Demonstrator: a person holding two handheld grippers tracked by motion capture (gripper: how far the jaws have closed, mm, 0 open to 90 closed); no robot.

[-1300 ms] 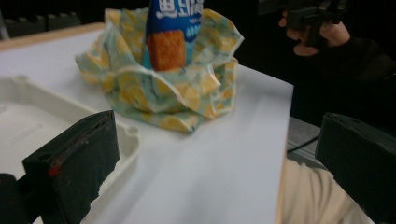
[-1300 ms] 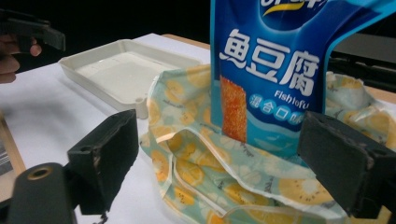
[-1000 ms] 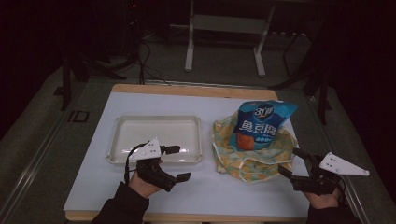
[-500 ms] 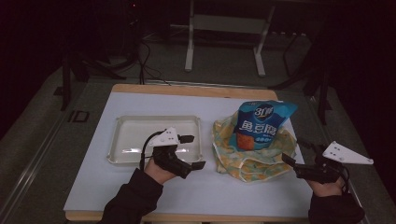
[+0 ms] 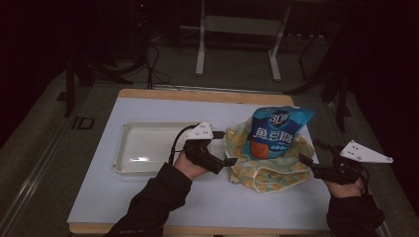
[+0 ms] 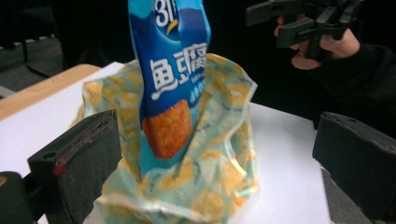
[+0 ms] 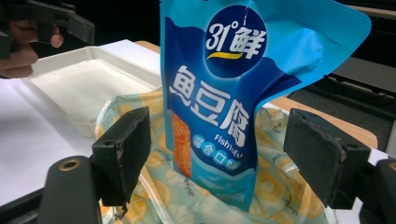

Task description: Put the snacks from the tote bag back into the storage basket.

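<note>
High view: a blue snack packet (image 5: 279, 132) stands upright inside a crumpled yellow-patterned bag (image 5: 269, 165) at the table's (image 5: 148, 202) centre-right, with a white tray (image 5: 143, 148), nothing in it, at the bag's nine o'clock; the left gripper (image 5: 228, 148) sits at the bag's nine o'clock edge and the right gripper (image 5: 309, 154) at its three o'clock. Left gripper view: the jaws stand wide apart and bare, the packet (image 6: 170, 84) and bag (image 6: 219, 154) rising between them, not touched. Right gripper view: the jaws, wide but just closing somewhat, flank the packet (image 7: 233, 93) without touching it; the tray (image 7: 88, 86) lies at ten o'clock.
</note>
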